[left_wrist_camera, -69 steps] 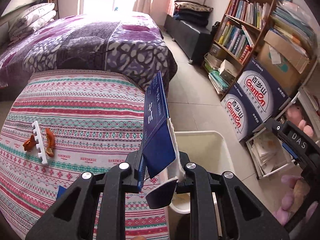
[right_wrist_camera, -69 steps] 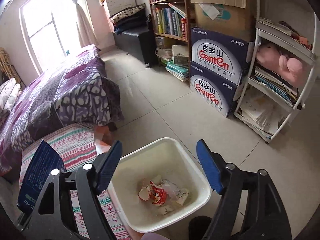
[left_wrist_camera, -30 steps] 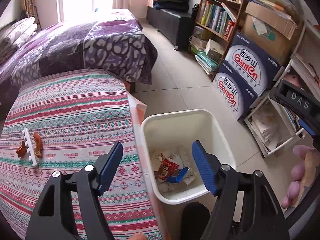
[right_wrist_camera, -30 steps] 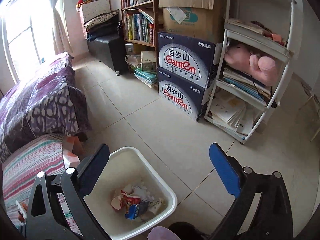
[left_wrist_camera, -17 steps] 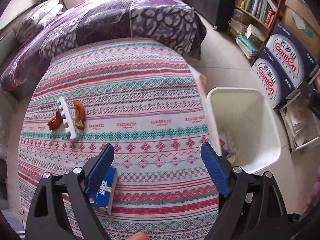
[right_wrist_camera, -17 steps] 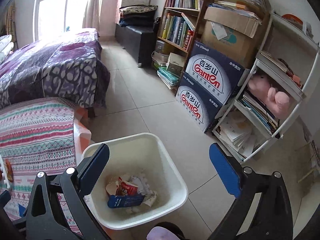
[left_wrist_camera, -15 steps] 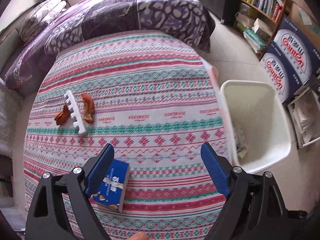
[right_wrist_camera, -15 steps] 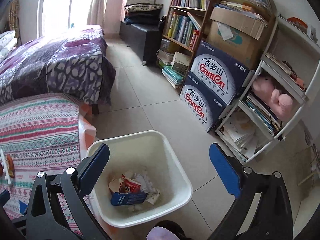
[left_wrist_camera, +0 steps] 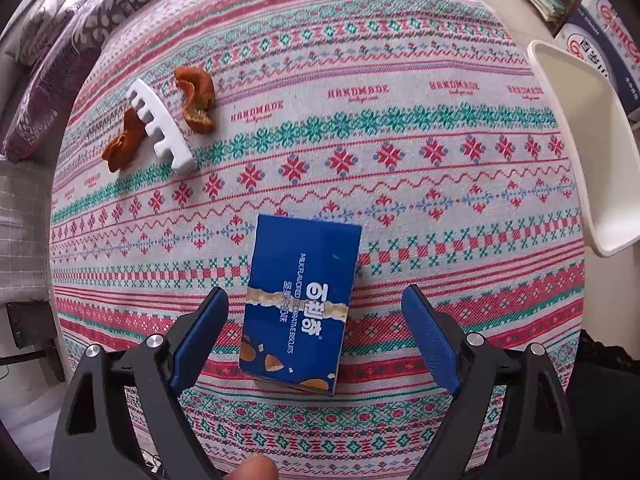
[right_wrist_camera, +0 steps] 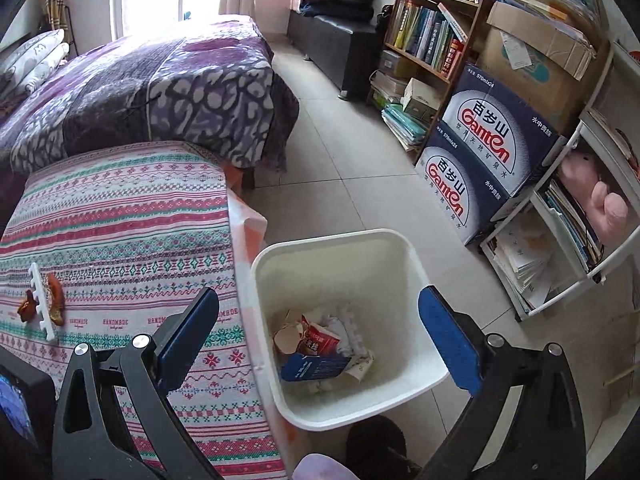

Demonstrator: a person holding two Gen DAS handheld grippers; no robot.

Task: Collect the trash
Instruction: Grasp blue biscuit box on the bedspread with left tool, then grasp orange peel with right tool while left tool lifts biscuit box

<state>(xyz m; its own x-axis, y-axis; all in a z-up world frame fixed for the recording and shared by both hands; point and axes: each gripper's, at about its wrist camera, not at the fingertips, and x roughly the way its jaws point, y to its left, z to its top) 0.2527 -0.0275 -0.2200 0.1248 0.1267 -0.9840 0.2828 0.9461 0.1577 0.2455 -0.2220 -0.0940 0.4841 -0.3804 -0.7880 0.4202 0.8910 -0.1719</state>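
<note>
A blue biscuit box [left_wrist_camera: 300, 304] lies flat on the patterned tablecloth [left_wrist_camera: 400, 160]. My left gripper [left_wrist_camera: 316, 332] is open just above it, its blue pads on either side of the box's near half, not touching. A white foam comb piece [left_wrist_camera: 160, 126] with orange peels [left_wrist_camera: 196, 102] beside it lies at the far left; these also show in the right wrist view [right_wrist_camera: 40, 304]. The white bin [right_wrist_camera: 404, 264] stands on the floor beside the table and holds a blue box [right_wrist_camera: 316, 366] and wrappers. My right gripper [right_wrist_camera: 320, 344] is open and empty above the bin.
A purple bed [right_wrist_camera: 140, 88] lies beyond the table. Bookshelves [right_wrist_camera: 432, 32], stacked water cartons [right_wrist_camera: 480, 152] and a white rack [right_wrist_camera: 580, 240] line the right wall. Tiled floor [right_wrist_camera: 352, 160] lies between them. The bin's rim [left_wrist_camera: 584, 140] shows right of the table.
My left gripper dropped its earlier blue box into the bin, then swung left over the table and came down around the second blue box. My right gripper stayed open above the bin.
</note>
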